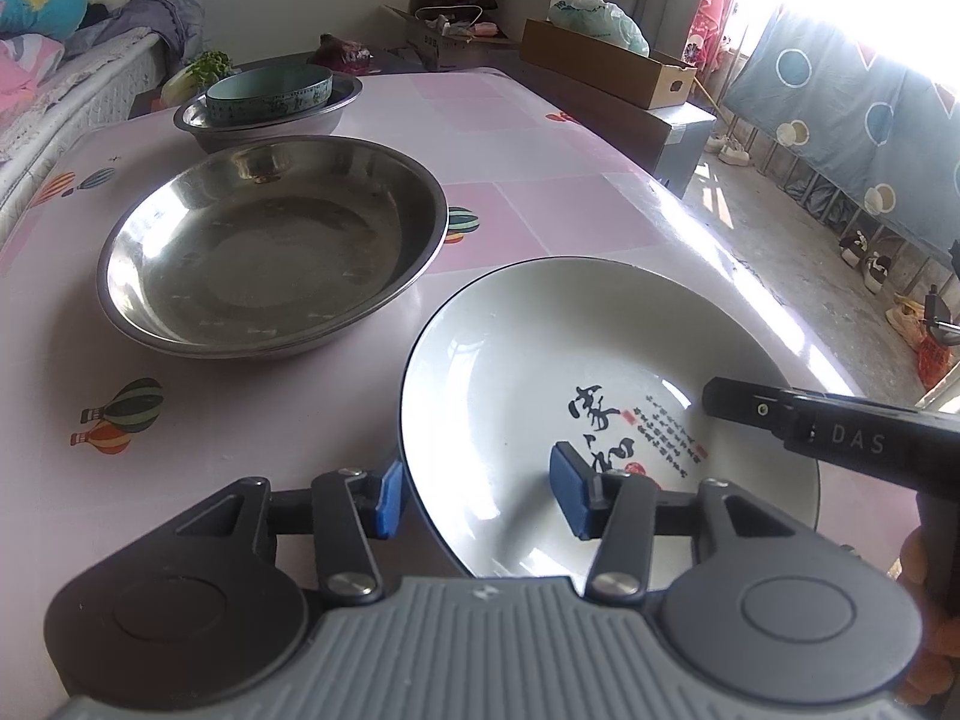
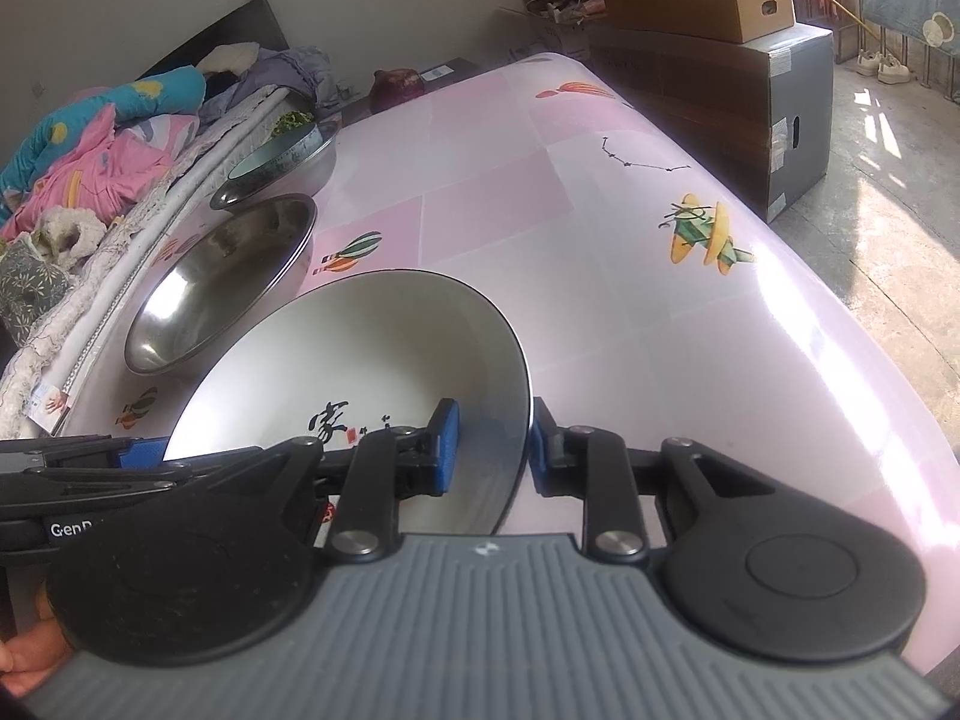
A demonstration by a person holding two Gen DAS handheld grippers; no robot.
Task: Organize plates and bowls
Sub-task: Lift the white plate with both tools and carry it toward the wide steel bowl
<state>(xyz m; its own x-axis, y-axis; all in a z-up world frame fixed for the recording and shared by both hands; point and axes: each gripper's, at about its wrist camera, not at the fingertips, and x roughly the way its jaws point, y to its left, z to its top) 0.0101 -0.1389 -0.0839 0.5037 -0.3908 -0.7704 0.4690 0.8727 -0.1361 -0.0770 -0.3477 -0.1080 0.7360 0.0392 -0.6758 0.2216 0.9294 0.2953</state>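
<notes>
A white plate with black calligraphy lies on the pink table; it also shows in the right wrist view. My left gripper is open and straddles the plate's near left rim, one pad outside, one inside. My right gripper straddles the plate's right rim with its pads near the rim; I cannot tell whether they clamp it. A large steel dish lies behind the plate. Farther back a green bowl sits inside a steel basin.
The table has a pink cloth with balloon prints. A bed with bedding runs along its left side. Cardboard boxes stand beyond the far right corner. The floor drops off on the right.
</notes>
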